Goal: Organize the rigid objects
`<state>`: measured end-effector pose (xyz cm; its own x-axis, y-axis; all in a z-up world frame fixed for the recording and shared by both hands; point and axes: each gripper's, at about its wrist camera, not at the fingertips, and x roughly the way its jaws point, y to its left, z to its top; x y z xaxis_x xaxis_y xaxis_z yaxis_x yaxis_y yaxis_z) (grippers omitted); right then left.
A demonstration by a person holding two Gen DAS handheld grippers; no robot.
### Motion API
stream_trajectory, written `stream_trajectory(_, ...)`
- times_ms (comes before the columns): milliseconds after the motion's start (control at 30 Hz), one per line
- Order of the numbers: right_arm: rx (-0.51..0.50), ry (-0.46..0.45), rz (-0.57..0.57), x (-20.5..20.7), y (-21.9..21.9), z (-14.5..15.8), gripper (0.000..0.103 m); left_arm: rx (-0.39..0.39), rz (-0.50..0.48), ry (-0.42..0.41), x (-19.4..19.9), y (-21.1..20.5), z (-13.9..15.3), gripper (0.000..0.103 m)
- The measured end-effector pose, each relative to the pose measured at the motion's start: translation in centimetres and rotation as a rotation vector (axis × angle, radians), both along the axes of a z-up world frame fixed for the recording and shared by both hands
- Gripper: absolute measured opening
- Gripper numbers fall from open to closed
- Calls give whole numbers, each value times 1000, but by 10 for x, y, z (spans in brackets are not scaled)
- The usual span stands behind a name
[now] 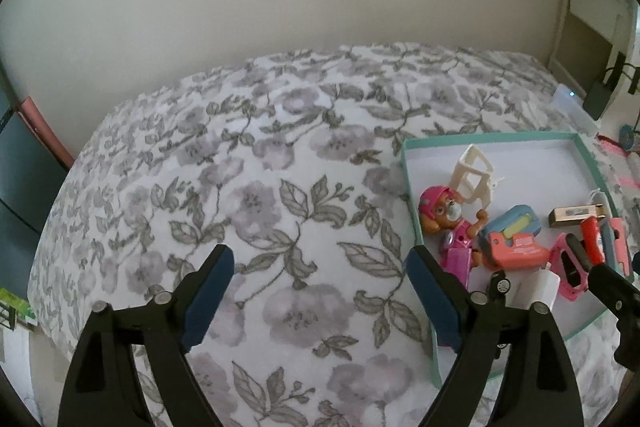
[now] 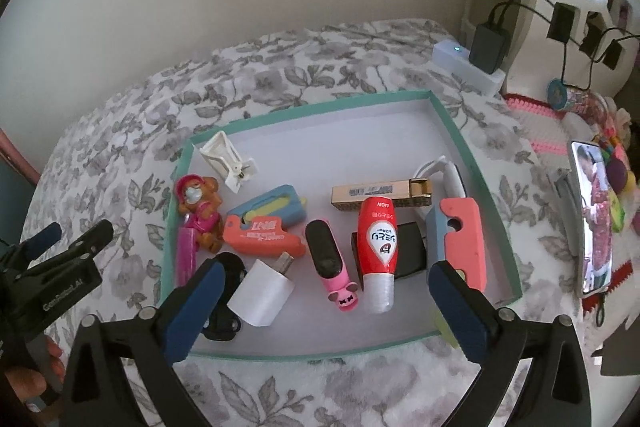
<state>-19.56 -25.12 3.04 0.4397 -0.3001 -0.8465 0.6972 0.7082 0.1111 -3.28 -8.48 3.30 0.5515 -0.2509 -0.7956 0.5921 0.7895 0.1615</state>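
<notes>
A teal-rimmed white tray (image 2: 460, 131) lies on a floral bedspread and holds several small objects: a red bottle (image 2: 377, 247), a pink toy (image 2: 330, 263), a white charger (image 2: 262, 295), an orange tool (image 2: 260, 237), a puppy figure (image 2: 200, 211), a white clip (image 2: 226, 161), a gold box (image 2: 380, 193) and a coral block (image 2: 464, 239). My right gripper (image 2: 324, 299) is open and empty above the tray's near edge. My left gripper (image 1: 320, 275) is open and empty over bare bedspread, left of the tray (image 1: 408, 163).
A phone (image 2: 592, 219) stands at the right with colourful toys behind it. A white power strip (image 2: 464, 65) with black adapters sits at the bed's far corner by a white shelf. A plain wall runs behind the bed (image 1: 240, 147).
</notes>
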Motion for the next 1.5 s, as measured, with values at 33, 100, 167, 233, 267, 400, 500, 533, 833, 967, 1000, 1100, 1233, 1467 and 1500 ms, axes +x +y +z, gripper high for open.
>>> stream_trajectory(33, 4, -7, -4, -2, 1, 1, 103, -10, -3, -6, -1, 2, 2, 100)
stream_trajectory(100, 8, -17, -8, -5, 2, 2, 103, -21, -11, -16, -5, 5, 6, 102)
stream_trajectory(167, 4, -27, -4, -7, 4, 4, 103, -38, -21, -28, -8, 8, 11, 102)
stream_trajectory(233, -11, -33, -1, -9, 7, 7, 103, -54, -28, -37, -12, 11, 16, 102)
stream_trajectory(267, -23, -38, 1, -10, 9, 9, 103, -62, -32, -39, -14, 13, 18, 102)
stream_trajectory(400, -59, -60, 7, -14, 16, 17, 103, -78, -27, -51, -19, 21, 26, 102)
stream_trajectory(500, -82, -68, 12, -17, 21, 21, 103, -84, -23, -71, -23, 27, 32, 102)
stream_trajectory(533, -86, -71, 13, -18, 22, 22, 103, -90, -25, -74, -25, 29, 34, 102)
stream_trajectory(833, -140, -98, 36, -24, 35, 33, 103, -97, 45, -65, -29, 47, 41, 102)
stream_trajectory(967, -157, -103, 40, -26, 40, 37, 103, -75, 75, -74, -29, 54, 41, 102)
stream_trajectory(1000, -160, -102, 42, -26, 42, 38, 103, -64, 83, -79, -30, 55, 41, 102)
stream_trajectory(1100, -163, -97, 44, -27, 45, 37, 103, -53, 75, -79, -31, 57, 41, 102)
stream_trajectory(1233, -160, -82, 37, -30, 47, 35, 103, -21, 95, -69, -33, 57, 39, 102)
stream_trajectory(1467, -154, -76, 22, -35, 47, 34, 103, 6, 86, -65, -36, 58, 37, 102)
stream_trajectory(1500, -154, -75, 22, -35, 48, 34, 103, 12, 85, -63, -37, 58, 36, 102)
